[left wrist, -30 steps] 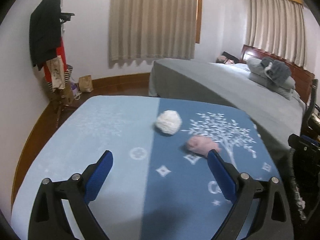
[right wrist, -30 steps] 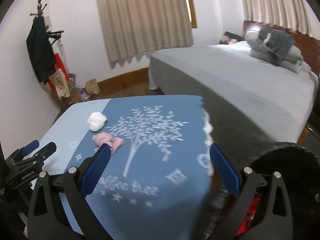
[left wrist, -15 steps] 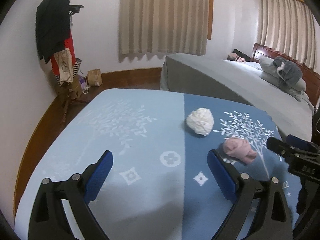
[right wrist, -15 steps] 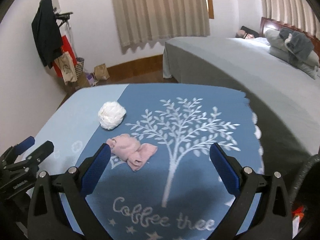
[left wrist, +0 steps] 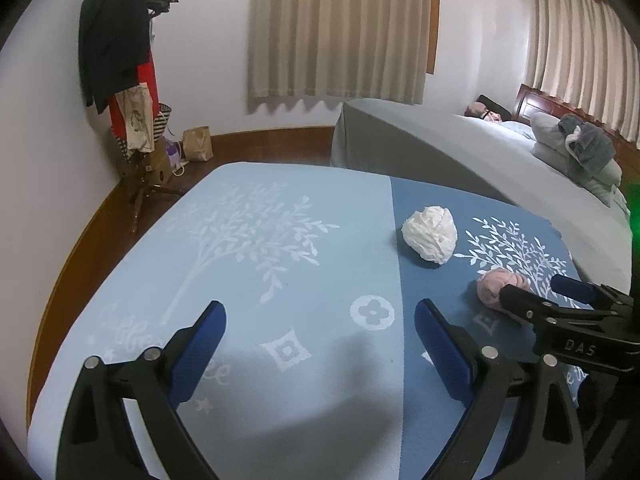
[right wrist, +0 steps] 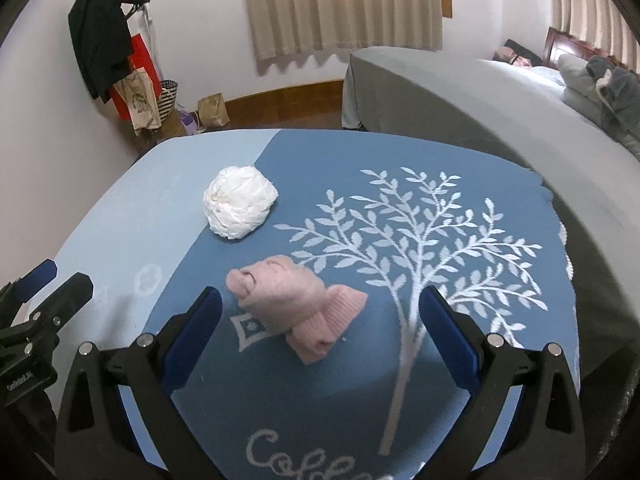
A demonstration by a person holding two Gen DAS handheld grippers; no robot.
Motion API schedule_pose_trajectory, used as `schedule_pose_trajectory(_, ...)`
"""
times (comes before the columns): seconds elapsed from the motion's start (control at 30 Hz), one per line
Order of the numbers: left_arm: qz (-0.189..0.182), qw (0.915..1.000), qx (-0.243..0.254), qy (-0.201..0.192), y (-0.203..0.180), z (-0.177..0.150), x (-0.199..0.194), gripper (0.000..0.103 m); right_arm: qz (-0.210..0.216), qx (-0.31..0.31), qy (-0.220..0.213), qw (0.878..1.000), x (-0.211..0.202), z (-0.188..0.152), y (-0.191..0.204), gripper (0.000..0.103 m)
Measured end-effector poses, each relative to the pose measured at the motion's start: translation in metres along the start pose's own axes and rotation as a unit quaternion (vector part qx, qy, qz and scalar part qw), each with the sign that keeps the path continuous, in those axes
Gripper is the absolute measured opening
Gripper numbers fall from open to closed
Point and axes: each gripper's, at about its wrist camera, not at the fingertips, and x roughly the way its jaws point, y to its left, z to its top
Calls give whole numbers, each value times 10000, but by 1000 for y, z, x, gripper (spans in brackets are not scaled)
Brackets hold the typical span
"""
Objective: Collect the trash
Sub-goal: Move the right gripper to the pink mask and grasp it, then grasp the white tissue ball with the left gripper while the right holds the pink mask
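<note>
Currently, in the left wrist view, the left gripper (left wrist: 320,336) is held with jaws released and empty above the pale half of the blue cloth (left wrist: 280,240); the white paper wad (left wrist: 430,234) lies far right, the pink wad (left wrist: 496,284) nearer, partly hidden behind the right gripper (left wrist: 560,292). In the right wrist view, the right gripper (right wrist: 320,320) is spread wide, nothing grasped, with the pink wad (right wrist: 296,304) between its fingertips. Both pads should be lowered to cloth level before closing, so that the soft bundle is pinched centrally.
</note>
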Motion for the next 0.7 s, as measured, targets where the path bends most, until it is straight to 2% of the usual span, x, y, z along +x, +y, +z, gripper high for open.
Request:
schedule_pose_trajectory(0.1,-1,10000,-18,16,0,0,2,93,130,-68,142,9998,7,2,3,73)
schedule_pose_trajectory(0.17,-8,10000,-13,27,-1,-1,3,93,209,-86,193,9996,10,3,5,68)
schedule_pose_trajectory(0.23,-15,10000,-7,30,-2,-1,3,93,297,-109,187,9993,9,3,7,56)
schedule_pose_trajectory(0.33,-33,10000,12,31,-4,0,5,93,458,-147,177,9987,7,3,9,44)
schedule_pose_trajectory(0.47,-66,10000,37,27,-7,1,6,93,572,-76,129,9983,2,3,5,39)
schedule_pose_trajectory(0.7,-208,9997,138,-7,-24,12,18,93,389,38,-227,9990,-15,16,-19,39)
